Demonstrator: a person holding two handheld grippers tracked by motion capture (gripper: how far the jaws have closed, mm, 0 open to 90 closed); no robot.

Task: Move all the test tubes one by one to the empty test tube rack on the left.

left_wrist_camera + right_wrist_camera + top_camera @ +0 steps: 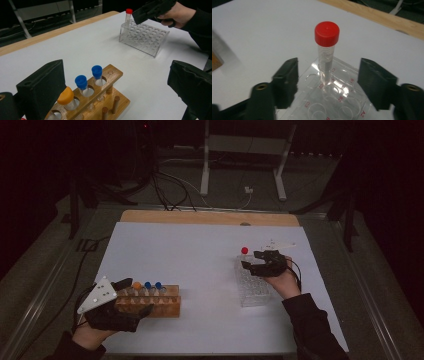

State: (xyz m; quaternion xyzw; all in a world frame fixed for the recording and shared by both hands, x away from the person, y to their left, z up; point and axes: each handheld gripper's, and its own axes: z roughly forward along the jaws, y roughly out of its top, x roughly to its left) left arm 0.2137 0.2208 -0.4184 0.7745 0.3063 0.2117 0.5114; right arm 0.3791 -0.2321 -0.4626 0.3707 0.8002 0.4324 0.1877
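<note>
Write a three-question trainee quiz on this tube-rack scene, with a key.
1. What cap colour has the tube standing in the clear plastic rack?
2. True or false: the right tool has its pads pressed on that tube.
3. How many blue-capped tubes stand in the wooden rack: A one, B two, C four?

Key: 1 red. 2 false; the pads stand apart on either side of it. 3 B.
</note>
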